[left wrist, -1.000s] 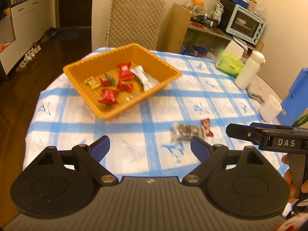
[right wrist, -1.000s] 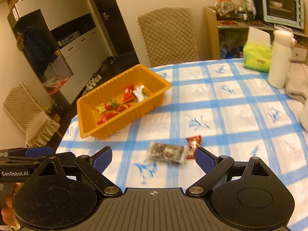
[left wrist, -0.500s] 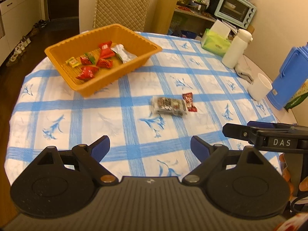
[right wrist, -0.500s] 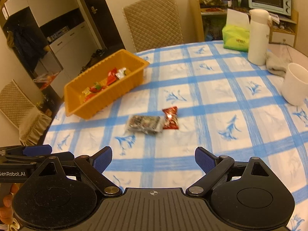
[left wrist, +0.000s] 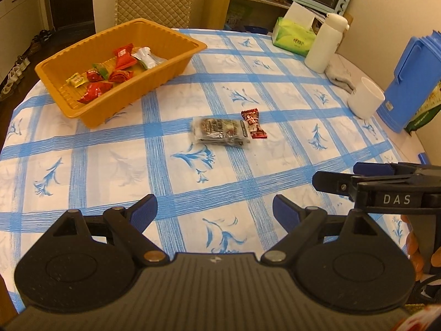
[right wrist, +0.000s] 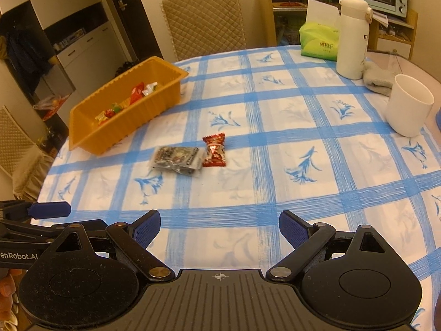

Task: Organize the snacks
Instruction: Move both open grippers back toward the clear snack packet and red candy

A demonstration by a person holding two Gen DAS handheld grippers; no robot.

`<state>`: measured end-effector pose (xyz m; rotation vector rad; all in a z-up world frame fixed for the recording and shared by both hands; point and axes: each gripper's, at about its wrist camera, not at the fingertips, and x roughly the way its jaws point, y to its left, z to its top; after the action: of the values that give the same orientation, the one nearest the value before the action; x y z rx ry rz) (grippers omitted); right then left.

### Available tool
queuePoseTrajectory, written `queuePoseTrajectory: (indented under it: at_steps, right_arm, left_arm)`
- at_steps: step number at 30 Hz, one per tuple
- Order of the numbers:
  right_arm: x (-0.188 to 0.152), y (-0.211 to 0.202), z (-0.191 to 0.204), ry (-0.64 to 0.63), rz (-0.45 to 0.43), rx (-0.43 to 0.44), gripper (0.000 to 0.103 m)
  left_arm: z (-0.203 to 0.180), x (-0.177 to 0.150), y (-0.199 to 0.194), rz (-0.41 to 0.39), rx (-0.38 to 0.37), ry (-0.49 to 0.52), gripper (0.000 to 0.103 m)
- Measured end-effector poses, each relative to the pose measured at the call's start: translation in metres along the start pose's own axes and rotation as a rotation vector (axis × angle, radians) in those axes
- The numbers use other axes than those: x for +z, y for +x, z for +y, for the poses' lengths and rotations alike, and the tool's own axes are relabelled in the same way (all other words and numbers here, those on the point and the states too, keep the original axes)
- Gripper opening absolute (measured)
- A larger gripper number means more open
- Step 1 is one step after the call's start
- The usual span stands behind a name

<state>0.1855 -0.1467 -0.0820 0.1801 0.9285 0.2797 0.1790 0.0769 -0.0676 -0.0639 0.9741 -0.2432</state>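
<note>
An orange tray (left wrist: 176, 63) (right wrist: 137, 115) holding several wrapped snacks stands at the table's far left. A dark clear-wrapped snack pack (left wrist: 219, 131) (right wrist: 176, 160) lies flat mid-table, and a small red candy packet (left wrist: 253, 124) (right wrist: 214, 150) lies touching its right end. My left gripper (left wrist: 215, 213) hovers open above the near table edge, well short of both snacks, nothing between its fingers. My right gripper (right wrist: 220, 227) is open too and empty, also nearer than the snacks. Each view shows the other gripper from the side at its edge.
A white cup (right wrist: 408, 104), a white flask (right wrist: 351, 38), a grey cloth (right wrist: 377, 78) and a green tissue pack (right wrist: 318, 41) stand at the far right. A blue jug (left wrist: 408, 77) is at the right edge. A quilted chair (right wrist: 204, 19) stands behind the table.
Both grippers have come lower and tilted further down towards the table. The tray and the two loose snacks now sit higher and larger in view. Both grippers stayed open.
</note>
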Motion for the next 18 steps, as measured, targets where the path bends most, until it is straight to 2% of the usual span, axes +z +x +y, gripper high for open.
queuePoseTrajectory:
  at_steps: [9, 18]
  right_arm:
    - [0.001, 0.015, -0.007, 0.013, 0.022, -0.017, 0.092]
    - [0.008, 0.03, -0.014, 0.033, 0.039, -0.049, 0.092]
  left_arm:
    - [0.0, 0.004, 0.022, 0.021, 0.01, 0.038, 0.089]
    - [0.002, 0.013, 0.047, 0.025, 0.024, 0.117, 0.089]
